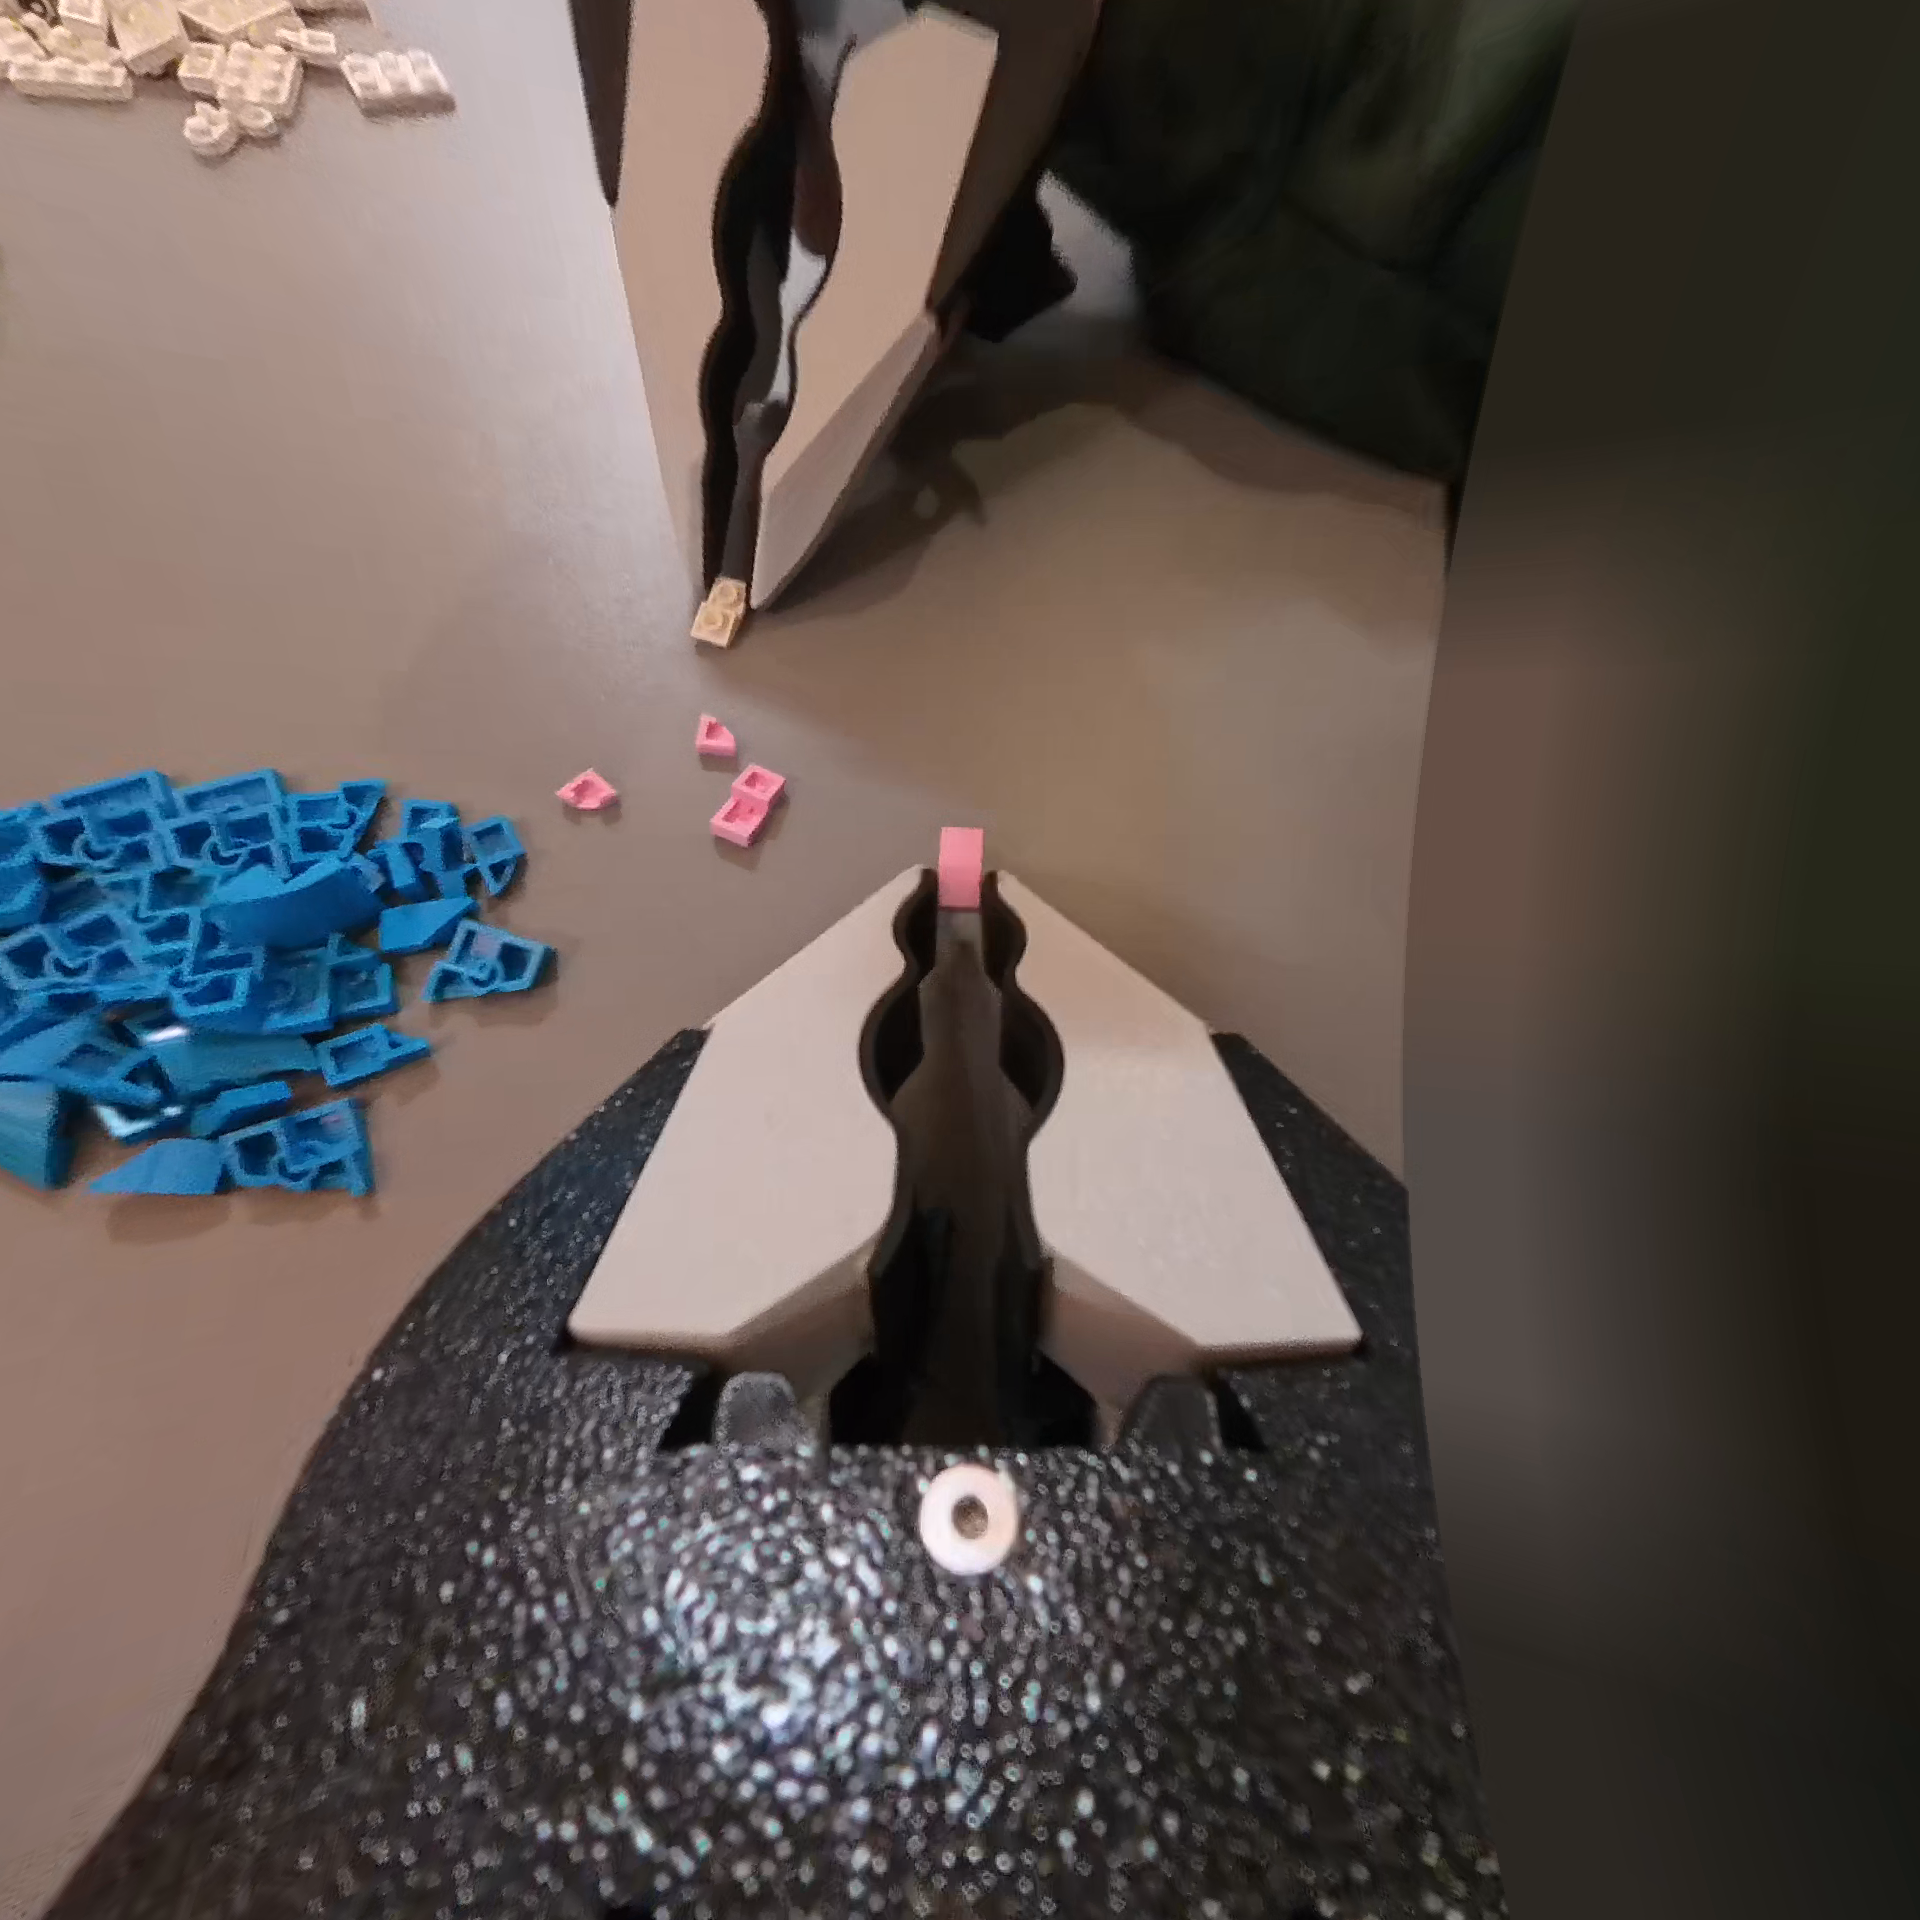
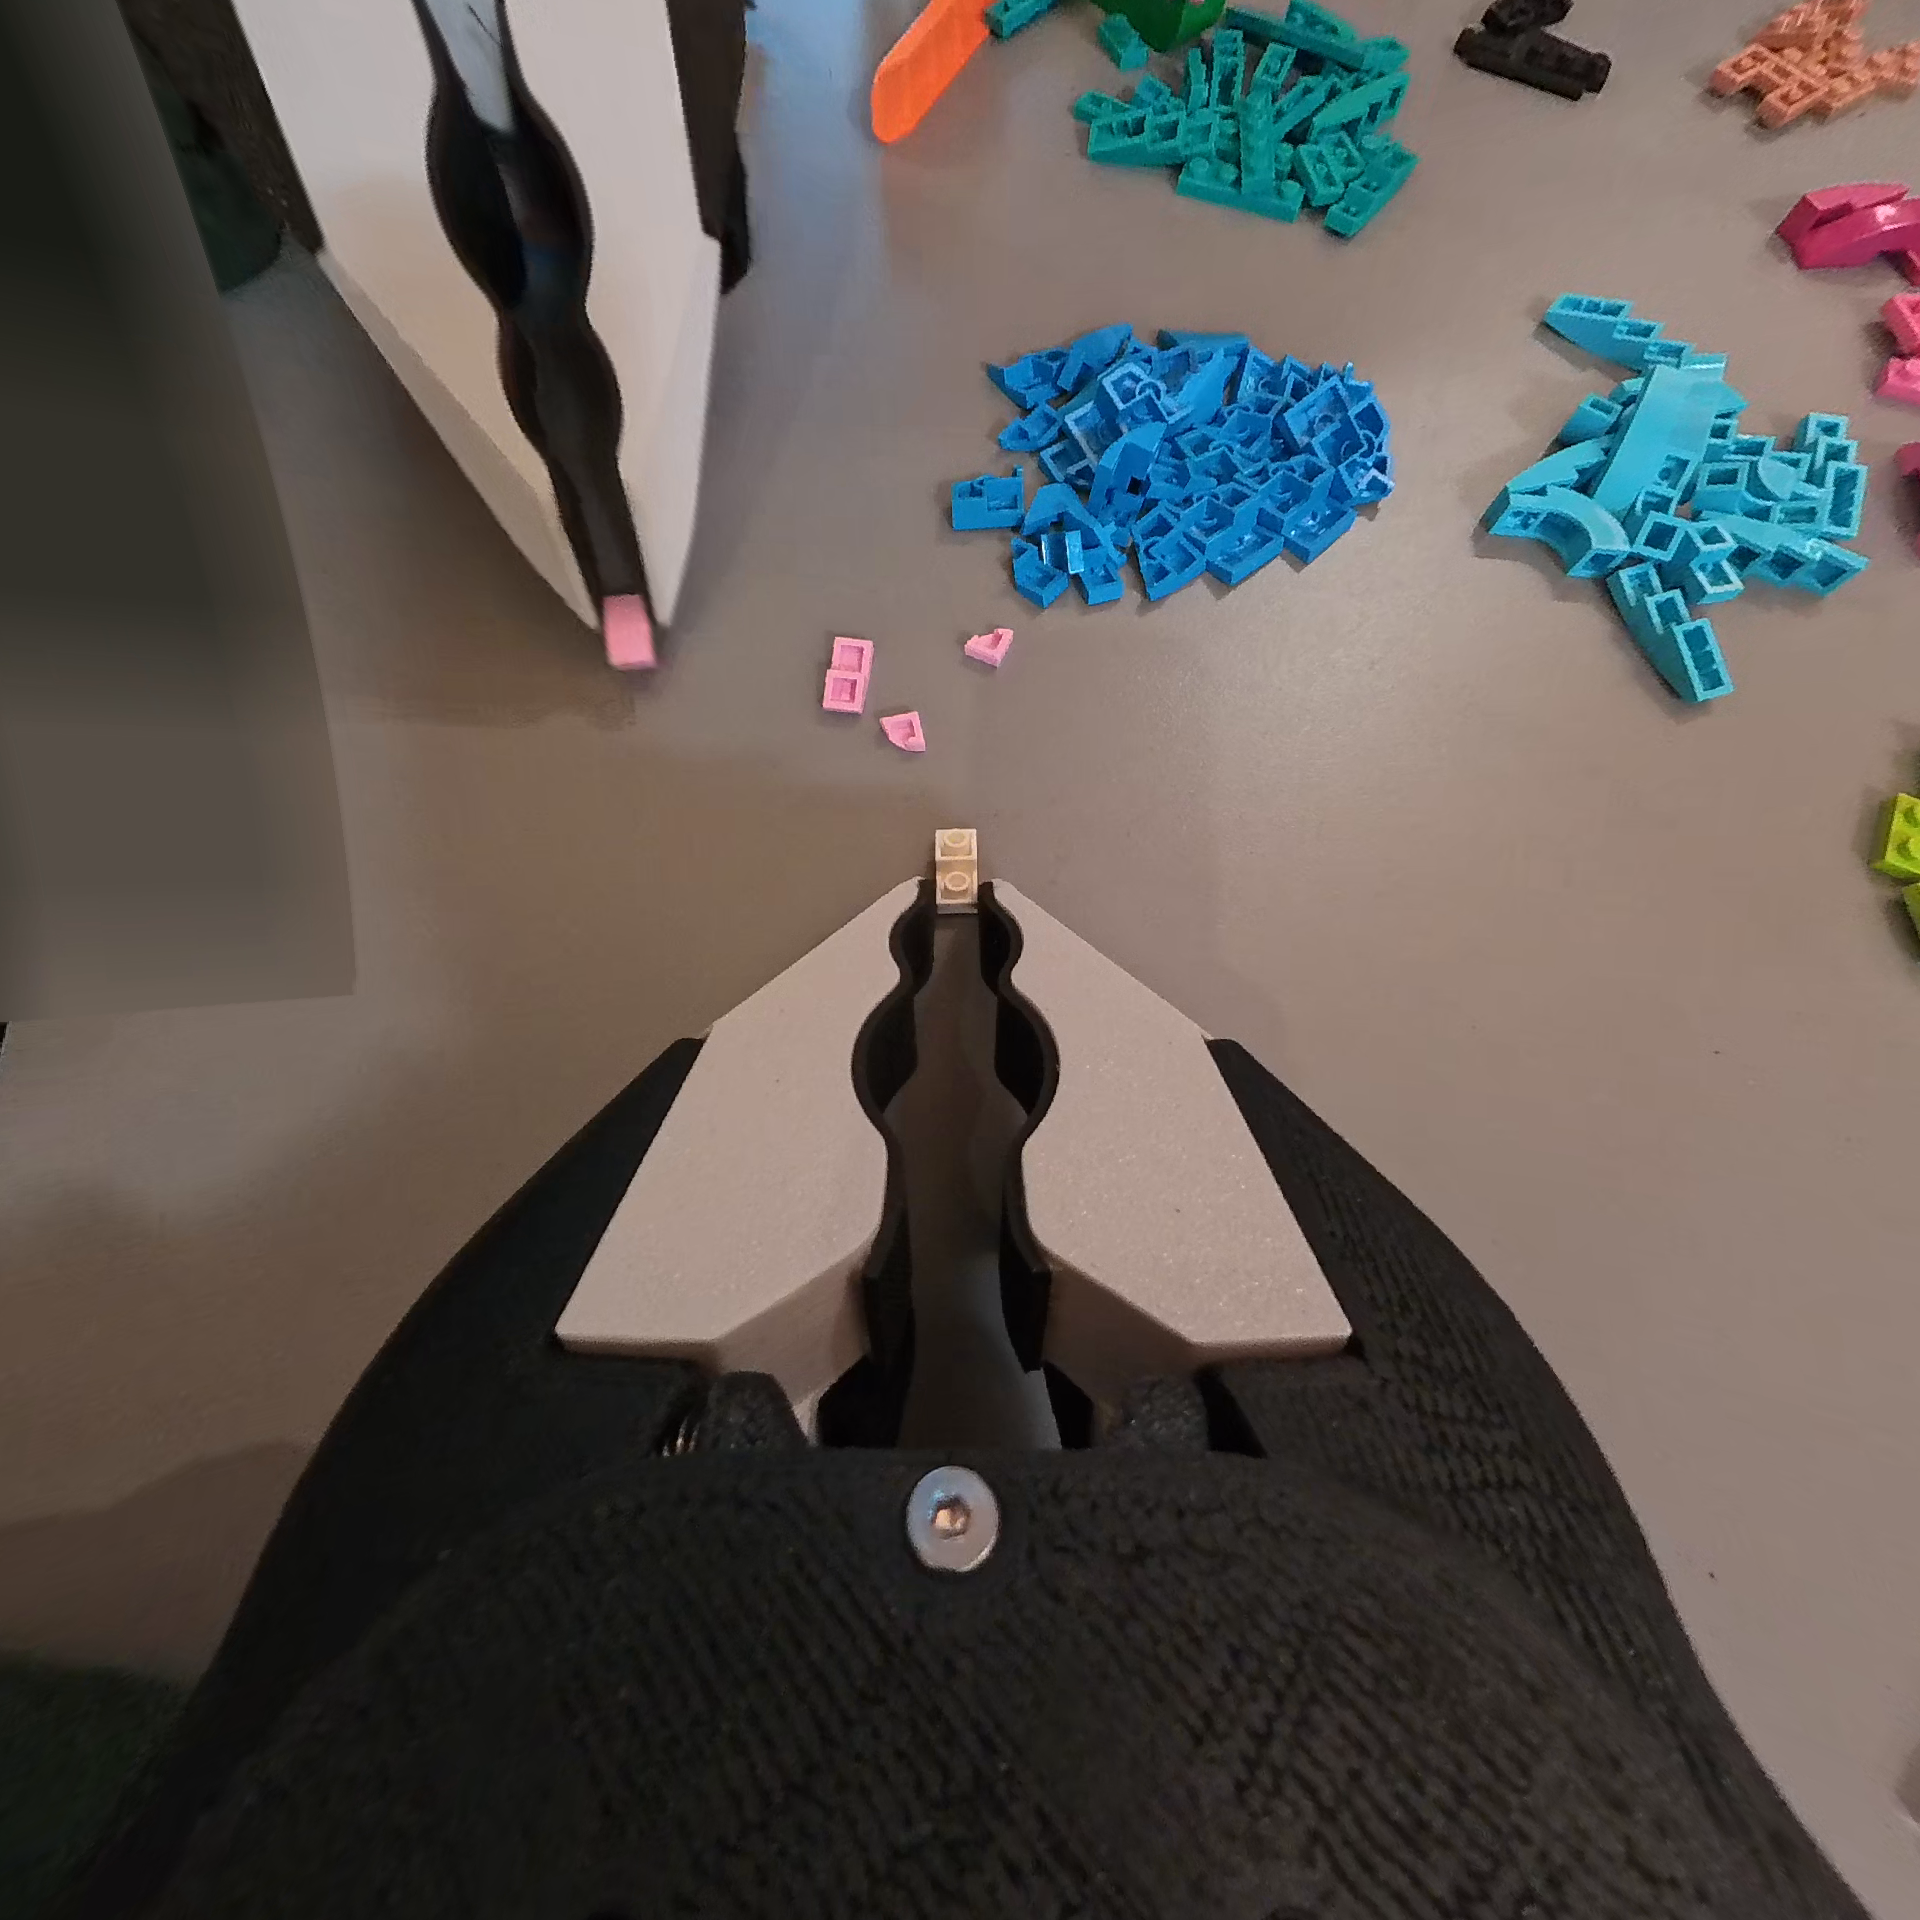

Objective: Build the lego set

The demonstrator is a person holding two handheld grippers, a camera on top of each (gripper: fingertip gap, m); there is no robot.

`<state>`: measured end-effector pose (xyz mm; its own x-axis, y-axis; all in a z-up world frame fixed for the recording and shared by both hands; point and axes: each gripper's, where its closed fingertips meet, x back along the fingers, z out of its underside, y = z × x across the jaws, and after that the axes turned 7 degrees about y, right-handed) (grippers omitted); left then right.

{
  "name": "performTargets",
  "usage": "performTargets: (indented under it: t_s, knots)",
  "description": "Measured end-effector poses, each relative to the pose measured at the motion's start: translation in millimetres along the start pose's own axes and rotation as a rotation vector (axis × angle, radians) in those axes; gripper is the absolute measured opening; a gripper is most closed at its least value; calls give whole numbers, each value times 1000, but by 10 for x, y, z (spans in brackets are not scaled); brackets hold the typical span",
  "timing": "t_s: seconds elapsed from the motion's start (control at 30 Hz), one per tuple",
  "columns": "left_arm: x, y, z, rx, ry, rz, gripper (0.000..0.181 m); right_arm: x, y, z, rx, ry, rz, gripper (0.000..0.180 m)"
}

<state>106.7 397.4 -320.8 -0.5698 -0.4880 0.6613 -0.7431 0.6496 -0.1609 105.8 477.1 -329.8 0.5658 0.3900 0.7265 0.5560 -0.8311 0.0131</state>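
My left gripper (image 1: pixel 958 883) is shut on a small pink brick (image 1: pixel 959 868) that sticks out past its tips, above the grey table. It also shows in the right wrist view (image 2: pixel 627 623) at upper left, with the pink brick (image 2: pixel 629 631) at its tip. My right gripper (image 2: pixel 956 883) is shut on a small tan plate (image 2: pixel 956 871) with two studs. It also shows in the left wrist view (image 1: pixel 730 597), coming down from the top, with the tan plate (image 1: pixel 722 615) at its tip. Three loose pink pieces (image 1: pixel 744 803) (image 2: pixel 848 673) lie on the table between the two grippers.
A pile of blue bricks (image 1: pixel 197 977) (image 2: pixel 1184 468) lies beside the pink pieces. White bricks (image 1: pixel 208 62) lie at the far left. Light blue (image 2: pixel 1673 488), teal (image 2: pixel 1257 125), magenta (image 2: pixel 1860 223), salmon (image 2: pixel 1808 62), black (image 2: pixel 1532 52), lime (image 2: pixel 1901 836) pieces and an orange part (image 2: pixel 925 73) lie farther off.
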Motion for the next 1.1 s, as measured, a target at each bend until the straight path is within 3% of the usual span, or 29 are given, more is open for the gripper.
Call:
performTargets:
  t_s: [0.1,0.33,1.1]
  knots:
    - [130,-75,-199,139,-150,122,6,0,0,0,-1,0,-1,7]
    - [192,-154,-251,302,-165,245,6,0,1,0,-3,0,-3,7]
    - [208,-113,-238,283,-148,192,6,3,0,2,0,0,0,6]
